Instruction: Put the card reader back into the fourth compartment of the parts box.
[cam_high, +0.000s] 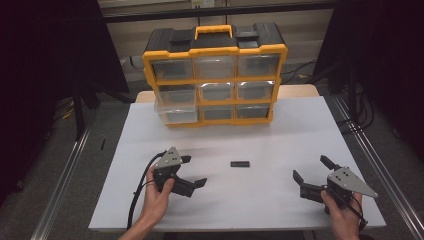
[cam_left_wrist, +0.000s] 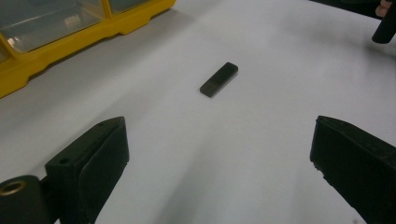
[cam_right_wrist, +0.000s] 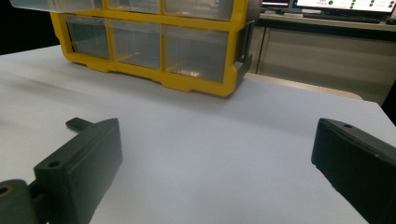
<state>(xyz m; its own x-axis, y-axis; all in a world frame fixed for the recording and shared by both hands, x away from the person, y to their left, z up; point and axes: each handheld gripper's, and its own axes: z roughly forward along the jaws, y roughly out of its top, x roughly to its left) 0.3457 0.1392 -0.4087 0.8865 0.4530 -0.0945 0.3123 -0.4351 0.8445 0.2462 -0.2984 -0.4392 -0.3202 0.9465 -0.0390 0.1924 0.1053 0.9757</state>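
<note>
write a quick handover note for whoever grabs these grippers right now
Left gripper: open, holding nothing, aimed at the small black bar ahead of its jaws.
Right gripper: open, holding nothing, on the table's right side.
The bar lies flat on the white table, between the grippers and apart from both.
Drawer cabinet stands at the far edge; one left drawer sticks out.
Done: nothing grasped.
Left: probably pick up the bar and put it in a drawer.

High view looks down; 2 low gripper views share the organizer (cam_high: 215, 75).
</note>
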